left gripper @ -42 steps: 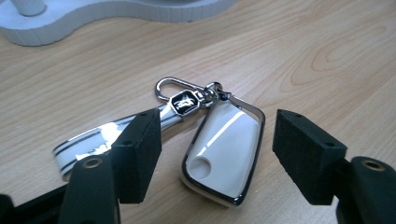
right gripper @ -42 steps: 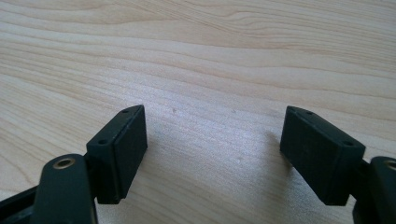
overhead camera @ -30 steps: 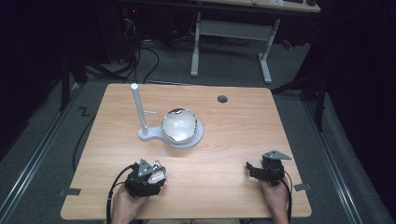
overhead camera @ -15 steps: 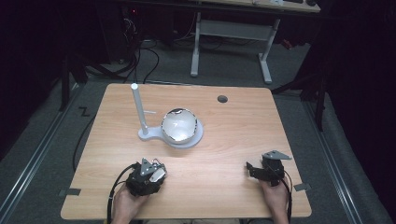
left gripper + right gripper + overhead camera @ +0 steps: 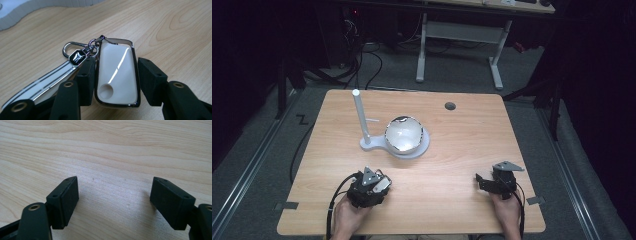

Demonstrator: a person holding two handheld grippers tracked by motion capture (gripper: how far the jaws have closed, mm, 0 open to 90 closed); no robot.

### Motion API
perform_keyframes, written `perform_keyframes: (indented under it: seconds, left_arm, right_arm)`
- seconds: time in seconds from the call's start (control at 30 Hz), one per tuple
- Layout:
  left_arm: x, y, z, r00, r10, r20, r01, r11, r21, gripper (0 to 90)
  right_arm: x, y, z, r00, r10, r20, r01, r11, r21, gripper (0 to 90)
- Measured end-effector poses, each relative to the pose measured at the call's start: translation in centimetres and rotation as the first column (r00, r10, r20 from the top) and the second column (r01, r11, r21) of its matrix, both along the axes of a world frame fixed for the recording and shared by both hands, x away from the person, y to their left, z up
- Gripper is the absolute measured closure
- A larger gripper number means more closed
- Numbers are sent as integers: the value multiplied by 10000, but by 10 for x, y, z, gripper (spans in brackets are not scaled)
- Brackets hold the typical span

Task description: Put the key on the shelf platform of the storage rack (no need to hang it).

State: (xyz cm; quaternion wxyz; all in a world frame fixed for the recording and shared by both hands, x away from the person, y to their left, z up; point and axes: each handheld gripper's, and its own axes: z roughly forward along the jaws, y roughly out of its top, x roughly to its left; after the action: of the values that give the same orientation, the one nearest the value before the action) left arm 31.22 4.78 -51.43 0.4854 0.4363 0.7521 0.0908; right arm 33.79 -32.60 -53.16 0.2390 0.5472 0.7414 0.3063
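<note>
Pale wooden table across the middle of the high view, a small dark round hole near its far edge. White plastic stand with upright post and shiny domed bowl left of centre, dome contents hard to make out. Left gripper at lower left, partly covered by the hand. Right gripper at lower right, jaws spread wide over bare wood. White glossy key fob with chrome rim between the left jaws; left pad touching, small gap at the right, grip uncertain. Striped strap, silver carabiner clip and dark emblem tag left of fob, strap cut off at frame edge.
</note>
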Motion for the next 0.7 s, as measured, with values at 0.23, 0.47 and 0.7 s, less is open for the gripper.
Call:
perform_keyframes:
  seconds: [0.23,0.47,0.7]
  left_arm:
    - [4,7,19,9998,184,58,-179,9966,-808,509]
    - [5,10,34,9995,193,264,-161,9931,-1161,509]
    - [4,11,44,9988,178,461,-111,9899,-1416,509]
  right_arm:
    - [0,0,0,10000,-3,-2,3,10000,0,233]
    - [0,0,0,10000,0,2,0,10000,2,233]
    - [0,0,0,10000,4,3,-4,10000,-1,233]
